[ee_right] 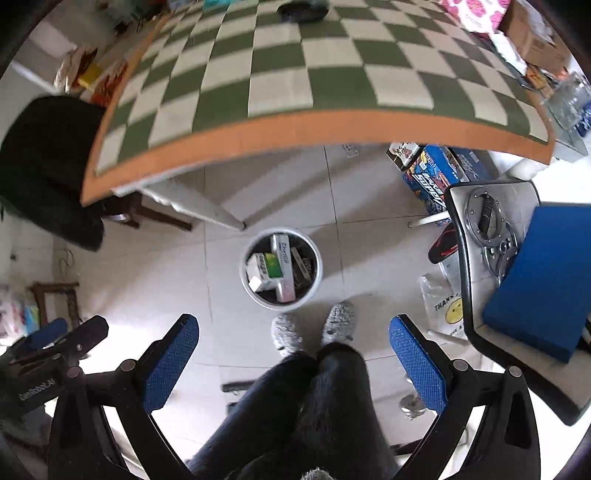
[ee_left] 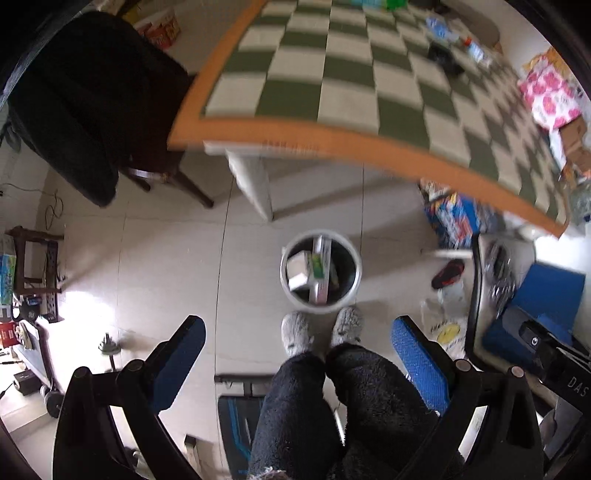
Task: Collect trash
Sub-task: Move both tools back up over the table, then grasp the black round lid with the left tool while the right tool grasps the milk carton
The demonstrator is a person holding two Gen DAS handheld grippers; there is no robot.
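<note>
A white round trash bin [ee_left: 354, 258] stands on the tiled floor below the table's near edge and holds several cardboard boxes [ee_left: 318, 266]. It also shows in the right wrist view [ee_right: 317, 258] with the boxes [ee_right: 275, 267] inside. My left gripper [ee_left: 297, 332] is open and empty, held above the floor over the person's legs. My right gripper [ee_right: 293, 328] is open and empty at a similar height. A plastic bottle [ee_left: 476, 50] and wrappers [ee_left: 441, 29] lie on the far part of the table.
A green-and-white checkered table [ee_left: 295, 136] with an orange border fills the top. A black-draped chair [ee_left: 85, 110] stands left. A blue printed box [ee_right: 434, 177] sits under the table. At right is a chair with a blue cushion [ee_right: 546, 277]. The person's slippers [ee_right: 314, 328] stand by the bin.
</note>
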